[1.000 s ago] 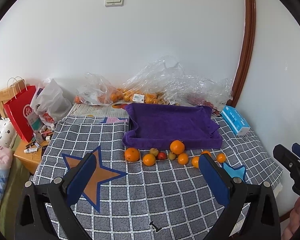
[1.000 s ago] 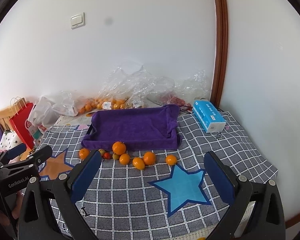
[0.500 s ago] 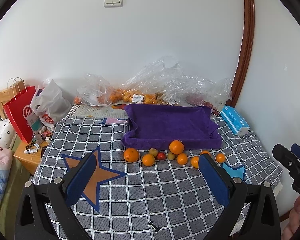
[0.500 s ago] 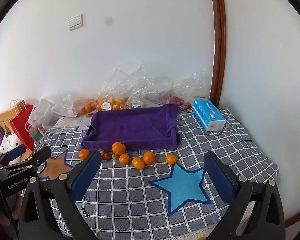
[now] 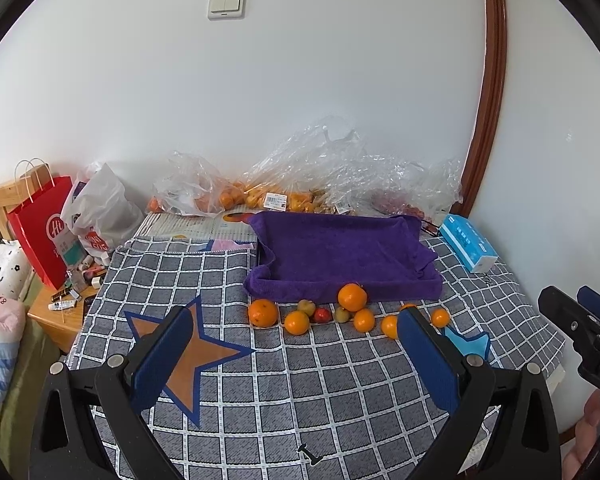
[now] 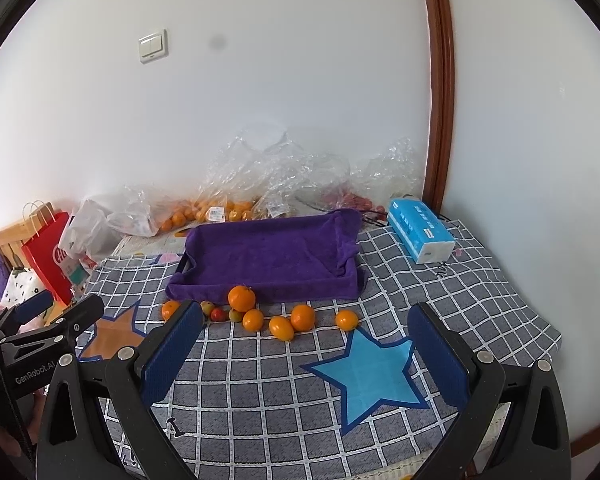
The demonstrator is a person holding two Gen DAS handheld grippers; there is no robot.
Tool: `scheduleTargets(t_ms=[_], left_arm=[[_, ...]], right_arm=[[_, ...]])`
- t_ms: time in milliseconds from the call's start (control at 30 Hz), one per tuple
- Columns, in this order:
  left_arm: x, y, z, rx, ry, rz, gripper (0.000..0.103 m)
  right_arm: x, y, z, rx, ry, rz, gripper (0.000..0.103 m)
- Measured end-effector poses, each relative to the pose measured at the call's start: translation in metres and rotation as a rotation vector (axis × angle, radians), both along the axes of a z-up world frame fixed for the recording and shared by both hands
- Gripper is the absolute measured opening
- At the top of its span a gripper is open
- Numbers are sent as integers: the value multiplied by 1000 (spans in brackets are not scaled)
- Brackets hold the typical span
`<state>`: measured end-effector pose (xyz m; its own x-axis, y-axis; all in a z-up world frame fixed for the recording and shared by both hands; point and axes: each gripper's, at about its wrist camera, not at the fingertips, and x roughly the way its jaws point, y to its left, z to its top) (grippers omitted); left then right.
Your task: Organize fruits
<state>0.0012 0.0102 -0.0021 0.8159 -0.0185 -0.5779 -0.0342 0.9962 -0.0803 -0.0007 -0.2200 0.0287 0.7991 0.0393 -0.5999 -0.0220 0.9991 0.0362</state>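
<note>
While both of my grippers hung back with fingers spread wide and empty, left gripper and right gripper, the loose row of small orange, green and red fruits lay mid-frame on the grey checked cloth, just before the purple towel-lined tray, probably their destination.

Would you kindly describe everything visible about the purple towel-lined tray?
The purple tray is a shallow rectangular tray draped in deep purple terry-like cloth that folds over its rims; a dark handle shows at its left end. It lies flat and empty on the checked cloth. The largest orange sits against its near edge; plastic bags lie behind.
</note>
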Motion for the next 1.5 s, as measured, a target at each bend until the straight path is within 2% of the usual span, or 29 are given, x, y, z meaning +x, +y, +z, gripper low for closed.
scheduleTargets(t_ms=[500, 733, 867, 1000, 1167, 1300, 1500], left_arm=[[11, 0, -9, 12, 4, -21, 102], [29, 11, -19, -4, 18, -16, 102], [39, 17, -28, 24, 15, 10, 101], [54, 27, -44, 6, 43, -3, 100], [77, 39, -70, 2, 94, 0, 100], [94, 49, -92, -11, 150, 3, 98], [116, 63, -118, -36, 203, -2, 92]], right_arm=[[23, 9, -18, 15, 33, 32, 102], [41, 17, -31, -32, 44, 34, 102], [53, 22, -40, -68, 46, 23, 102], [72, 26, -61, -89, 94, 11, 102], [101, 31, -95, -190, 186, -50, 102], [110, 27, -119, -143, 195, -10, 102], [129, 23, -148, -110, 234, -26, 100]])
